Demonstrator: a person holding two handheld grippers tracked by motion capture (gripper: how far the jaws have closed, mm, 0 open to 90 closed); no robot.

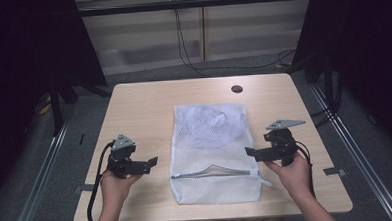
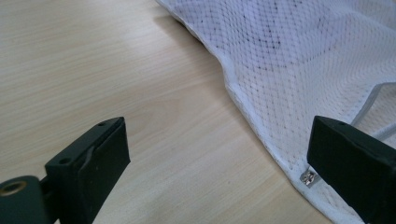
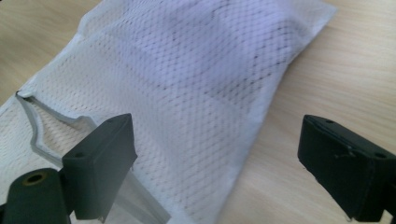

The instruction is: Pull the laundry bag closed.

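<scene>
High view: white mesh laundry bag [image 1: 212, 152] flat on the middle of the pale wooden table [image 1: 139, 108], long side running away from the person, bluish-white crumpled fabric [image 1: 209, 122] bunched inside its far half, grey zipper [image 1: 212, 174] across the near part, partly gaping. Left gripper [image 1: 151, 163] just off the bag's left edge, right gripper [image 1: 250, 152] at its right edge; both spread wide, empty.

Left gripper view: fine net, stitched white hem [image 2: 261, 135], small metal zipper stop [image 2: 308, 178] beside one jaw; jaws apart over bare wood and bag edge.

Right gripper view: bag [image 3: 187, 93] lying diagonally, faint dark specks through the mesh, zipper [image 3: 37, 135] open in a curve; jaws apart, clamping nothing.
</scene>
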